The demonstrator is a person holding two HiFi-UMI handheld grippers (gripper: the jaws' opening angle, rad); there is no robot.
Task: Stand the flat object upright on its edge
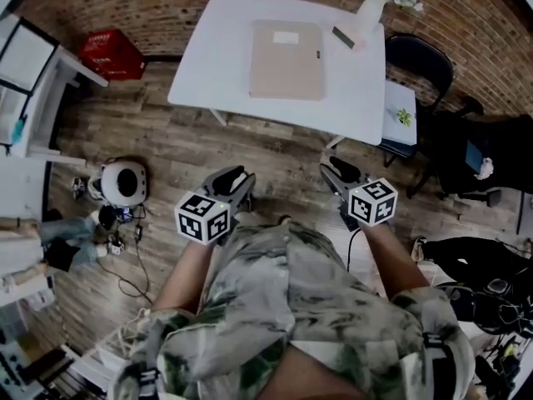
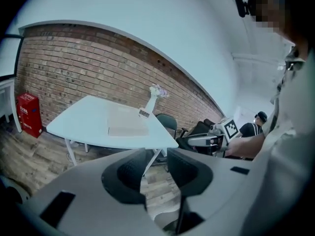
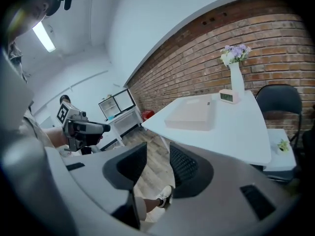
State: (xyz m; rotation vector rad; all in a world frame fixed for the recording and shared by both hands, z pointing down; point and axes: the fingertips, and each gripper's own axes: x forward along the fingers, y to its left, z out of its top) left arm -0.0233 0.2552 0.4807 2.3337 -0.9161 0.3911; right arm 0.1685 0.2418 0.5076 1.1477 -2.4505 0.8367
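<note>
Approach stage, I'd say: left gripper (image 1: 235, 175) and right gripper (image 1: 339, 172) hung short of the white rectangular table (image 1: 212, 57), jaws apart, nothing between them. The flat beige rectangular board (image 1: 287, 61) lay flat mid-table, untouched. Next move needed reaching in and tipping one edge up.

- Table (image 1: 208, 65): smooth white top, matt, with little sheen.
- Flat object (image 1: 286, 61): beige, matt, card-like or paper-like face.
- Wall (image 1: 108, 7): rough red brick with pale mortar joints.
- Floor (image 1: 266, 152): grey-brown wood-look planks with visible grain.
- Left gripper (image 2: 156, 157) and right gripper (image 3: 158, 155): smooth grey matt plastic shells; pads (image 3: 185, 166) black and finely ribbed.
- Shirt (image 1: 291, 307): soft patterned cloth.
</note>
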